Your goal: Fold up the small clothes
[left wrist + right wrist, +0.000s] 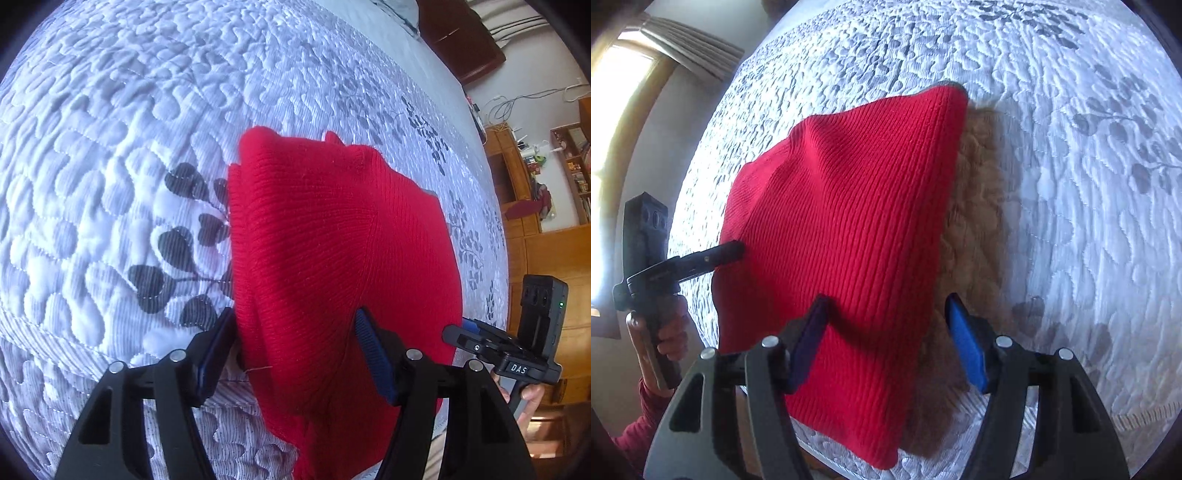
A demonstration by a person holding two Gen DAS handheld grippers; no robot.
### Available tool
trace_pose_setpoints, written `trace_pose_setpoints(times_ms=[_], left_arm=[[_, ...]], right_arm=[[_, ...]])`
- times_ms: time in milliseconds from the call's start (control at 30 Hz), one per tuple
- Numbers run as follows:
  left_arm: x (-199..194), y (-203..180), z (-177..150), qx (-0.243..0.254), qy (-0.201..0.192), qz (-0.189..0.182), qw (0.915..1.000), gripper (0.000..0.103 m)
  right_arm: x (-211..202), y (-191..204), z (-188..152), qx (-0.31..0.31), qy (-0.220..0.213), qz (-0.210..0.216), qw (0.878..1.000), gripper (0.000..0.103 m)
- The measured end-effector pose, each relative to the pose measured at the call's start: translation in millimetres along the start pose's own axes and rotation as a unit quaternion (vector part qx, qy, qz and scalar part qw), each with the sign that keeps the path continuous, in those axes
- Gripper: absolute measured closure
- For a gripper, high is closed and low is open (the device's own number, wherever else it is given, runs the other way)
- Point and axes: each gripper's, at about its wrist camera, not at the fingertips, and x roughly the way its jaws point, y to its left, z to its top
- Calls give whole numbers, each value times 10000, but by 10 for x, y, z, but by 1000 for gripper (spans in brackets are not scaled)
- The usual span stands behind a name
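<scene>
A red knit garment [332,240] lies folded on the quilted white bedspread [110,147]. My left gripper [295,350] is open, with its blue pads standing wide apart on either side of the garment's near part and not pressing on it. In the right wrist view the same red garment [849,221] fills the middle. My right gripper [886,343] is open over its near edge, one pad above the knit and the other beside it. The left gripper [731,251] reaches the garment's left edge there. The right gripper [476,343] shows at the garment's right side in the left wrist view.
The bedspread [1071,184] carries grey leaf prints. Wooden shelves and cabinets [535,221] stand beyond the bed's right side, and a dark wooden headboard [461,37] is at the top. A window with curtains [646,55] is at the left. A hand [668,332] grips the left tool.
</scene>
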Motion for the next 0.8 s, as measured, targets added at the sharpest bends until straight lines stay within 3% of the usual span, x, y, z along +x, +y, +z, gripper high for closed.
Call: trace_pose_setpoints(times_ms=[100, 167, 333, 400, 433, 467, 633, 800], left_arm=[[30, -14, 47, 3, 60, -221, 9997, 38], [64, -31, 59, 8, 58, -245, 9997, 45], [156, 13, 98, 68, 75, -432, 9990, 45], [145, 60, 107, -88, 20, -588, 9982, 50], [146, 64, 101, -114, 0, -716, 9974, 61], [147, 67, 89, -154, -1, -817, 9965, 66], [78, -55, 17, -202, -304, -772, 9963, 72], [-72, -330, -68, -58, -428, -1001, 9940, 74]], right_arm=[[63, -11, 32, 55, 22, 122, 9999, 38], [101, -32, 47, 127, 43, 218, 9997, 38], [188, -43, 86, 213, 55, 379, 9990, 38], [220, -26, 95, 209, 67, 373, 9991, 41], [231, -9, 95, 186, 70, 396, 9990, 46], [232, 11, 94, 158, 49, 348, 9993, 51], [122, 71, 54, 24, -102, 225, 9997, 68], [-134, 126, -12, -104, -283, 258, 9992, 73]])
